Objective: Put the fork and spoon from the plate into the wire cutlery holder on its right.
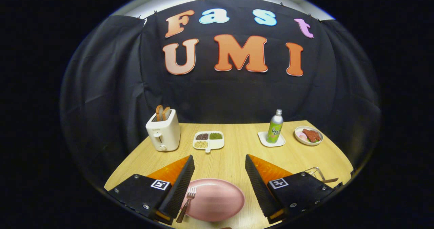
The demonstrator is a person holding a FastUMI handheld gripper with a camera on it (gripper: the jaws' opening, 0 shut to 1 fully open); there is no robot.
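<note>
A pink plate (220, 198) lies on the wooden table between my fingers, close below me. A fork (187, 202) with a brown handle rests on the plate's left part, tines pointing away, right beside my left finger. My gripper (219, 157) hovers open and wide above the plate with nothing between its fingers. The wire cutlery holder (315, 171) stands to the right of the plate, mostly hidden behind my right finger. A brown handle (330, 180) pokes out of it to the right; what utensil it belongs to I cannot tell.
A white toaster (163, 130) with toast stands at the back left. Beyond the fingers sits a divided dish (208, 140) of grains. A green bottle (275, 126) stands on a white coaster (271, 140), and a bowl of food (308, 135) is at the back right.
</note>
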